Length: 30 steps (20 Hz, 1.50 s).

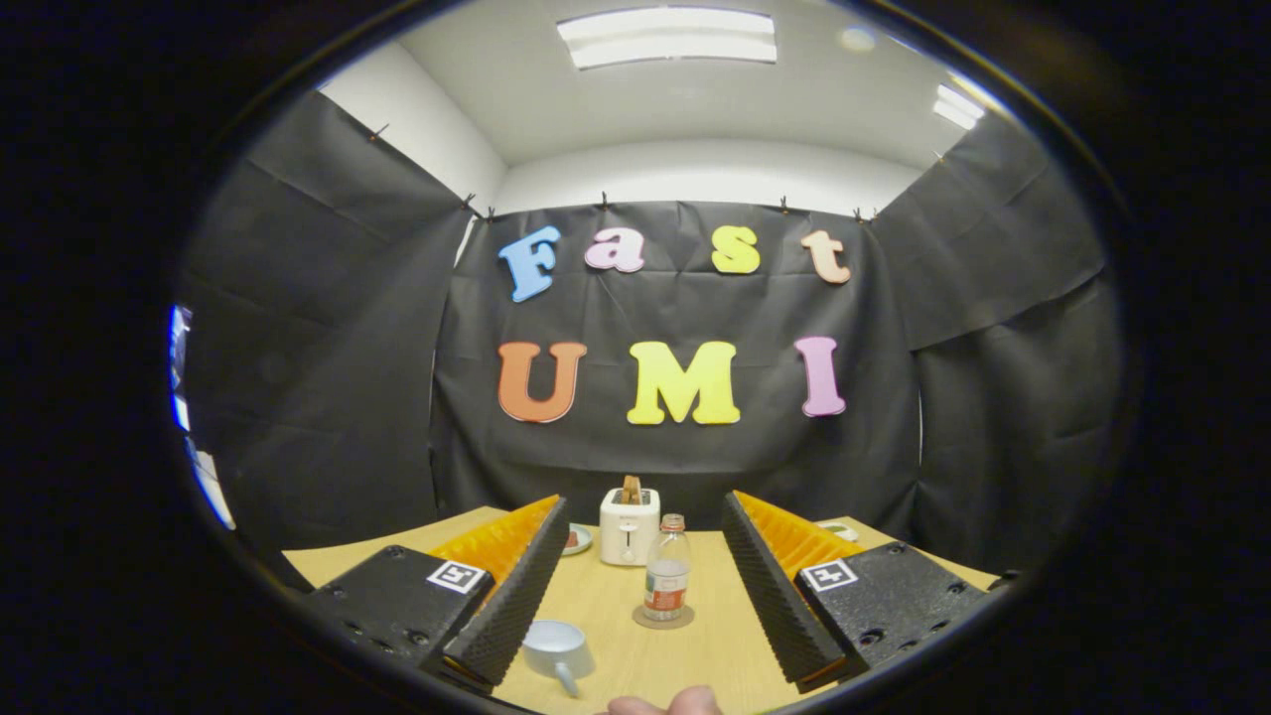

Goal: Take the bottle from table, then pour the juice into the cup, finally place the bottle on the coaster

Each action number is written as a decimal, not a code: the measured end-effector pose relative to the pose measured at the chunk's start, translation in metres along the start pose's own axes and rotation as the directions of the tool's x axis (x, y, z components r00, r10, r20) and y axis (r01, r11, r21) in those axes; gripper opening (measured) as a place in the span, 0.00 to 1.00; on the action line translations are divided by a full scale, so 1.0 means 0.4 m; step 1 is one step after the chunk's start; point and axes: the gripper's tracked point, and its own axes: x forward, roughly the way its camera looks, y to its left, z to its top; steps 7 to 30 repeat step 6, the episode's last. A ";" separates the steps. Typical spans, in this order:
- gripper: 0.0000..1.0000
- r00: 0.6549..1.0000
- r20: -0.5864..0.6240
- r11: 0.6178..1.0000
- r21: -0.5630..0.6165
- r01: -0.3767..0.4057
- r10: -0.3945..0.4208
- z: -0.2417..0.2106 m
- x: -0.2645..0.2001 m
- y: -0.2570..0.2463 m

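While we are holding the gripper (635,586) above the wooden table (616,616), its two fingers are standing wide apart and gripping nothing. Between them and a little ahead, the bottle (667,580) is standing upright on the round coaster (663,618), with the white toaster (630,526) just behind it. Close by the left finger (511,596), the white cup (556,647) is sitting on the table, and a small plate (578,539) is lying left of the toaster.

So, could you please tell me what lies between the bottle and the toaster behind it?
In the gripper view, only bare tabletop separates the bottle, standing on its coaster, from the toaster. The claw is open, fingers flanking the bottle.
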 end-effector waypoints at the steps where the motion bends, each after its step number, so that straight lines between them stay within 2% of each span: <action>1: 1.00 1.000 0.001 1.000 0.001 -0.001 0.001 -0.001 -0.001 0.003; 30: 0.99 1.000 -0.004 1.000 0.010 -0.017 0.017 -0.009 0.001 0.015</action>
